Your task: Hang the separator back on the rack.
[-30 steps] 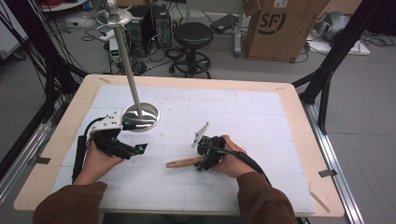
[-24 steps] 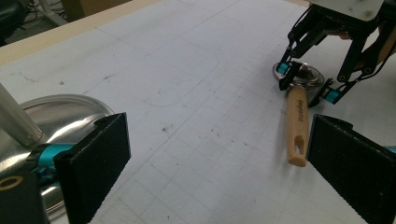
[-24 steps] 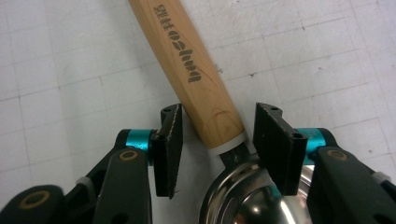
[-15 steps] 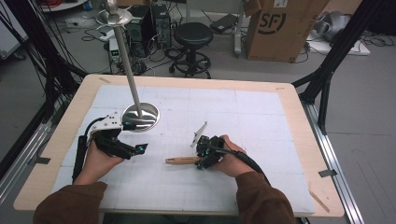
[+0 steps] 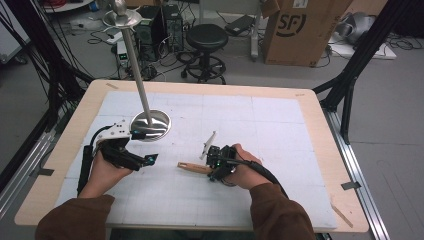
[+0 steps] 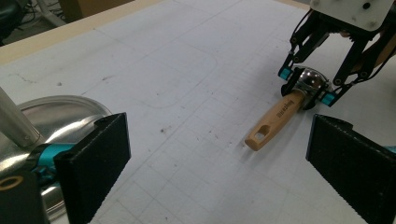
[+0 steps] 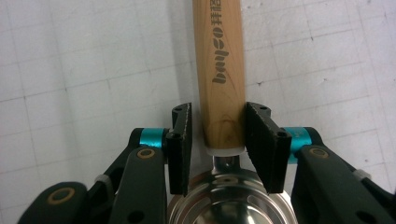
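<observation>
A scoop with a wooden handle (image 5: 192, 167) and a shiny metal head lies on the white gridded mat (image 5: 280, 130). My right gripper (image 5: 214, 166) has its jaws closed on either side of the handle (image 7: 219, 70) just above the metal head (image 7: 231, 200), and it presses it against the mat. In the left gripper view this grip (image 6: 308, 88) sits at the neck of the scoop (image 6: 275, 119). My left gripper (image 5: 149, 160) hovers wide open, with nothing between its pads (image 6: 95, 163), a hand's width left of the handle's free end.
A steel stand with a round base (image 5: 150, 125) and a tall pole (image 5: 136, 75) rises just behind my left gripper. A small pale utensil (image 5: 208, 143) lies on the mat behind my right gripper. The table's wooden border (image 5: 320, 125) runs around the mat.
The right hand and the scoop have shifted slightly to the left and away from the person. The left gripper has stayed where it was.
</observation>
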Demonstrator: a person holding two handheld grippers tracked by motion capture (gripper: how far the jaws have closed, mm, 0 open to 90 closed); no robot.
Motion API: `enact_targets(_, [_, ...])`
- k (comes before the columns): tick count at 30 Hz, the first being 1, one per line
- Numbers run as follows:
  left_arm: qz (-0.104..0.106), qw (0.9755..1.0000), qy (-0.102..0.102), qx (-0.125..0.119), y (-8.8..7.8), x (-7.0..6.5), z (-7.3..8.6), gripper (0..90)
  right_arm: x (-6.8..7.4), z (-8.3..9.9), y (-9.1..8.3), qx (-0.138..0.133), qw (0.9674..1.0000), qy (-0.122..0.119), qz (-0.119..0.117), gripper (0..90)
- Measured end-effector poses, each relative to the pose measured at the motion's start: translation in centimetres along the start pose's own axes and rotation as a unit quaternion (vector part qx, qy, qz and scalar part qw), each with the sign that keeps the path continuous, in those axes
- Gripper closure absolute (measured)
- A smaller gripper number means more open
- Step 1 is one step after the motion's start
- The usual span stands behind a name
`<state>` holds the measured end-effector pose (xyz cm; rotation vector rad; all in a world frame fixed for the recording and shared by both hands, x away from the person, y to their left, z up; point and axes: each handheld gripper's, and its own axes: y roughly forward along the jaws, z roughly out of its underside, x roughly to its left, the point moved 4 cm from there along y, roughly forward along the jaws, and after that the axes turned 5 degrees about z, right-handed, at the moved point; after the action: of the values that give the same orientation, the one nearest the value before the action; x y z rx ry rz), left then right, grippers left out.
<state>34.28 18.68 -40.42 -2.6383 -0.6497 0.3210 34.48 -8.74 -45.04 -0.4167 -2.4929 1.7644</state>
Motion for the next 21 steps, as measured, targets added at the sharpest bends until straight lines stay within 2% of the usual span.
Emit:
enact_targets(3, [0.0, 1.0, 0.001, 0.001, 0.0, 0.02, 0.02, 7.0, -0.06, 0.06, 0.08, 0.008, 1.0, -0.002, 0.006, 62.2])
enact_targets(12, [0.0, 1.0, 0.002, 0.005, 0.11, -0.03, 0.06, 7.0, -0.25, -0.03, 0.31, 0.025, 0.9997, -0.001, 0.002, 62.8])
enact_targets(21, [0.001, 1.0, 0.004, 0.007, 0.09, -0.06, 0.08, 7.0, 0.07, -0.78, 0.32, 0.067, 0.9977, 0.006, 0.005, 66.6])
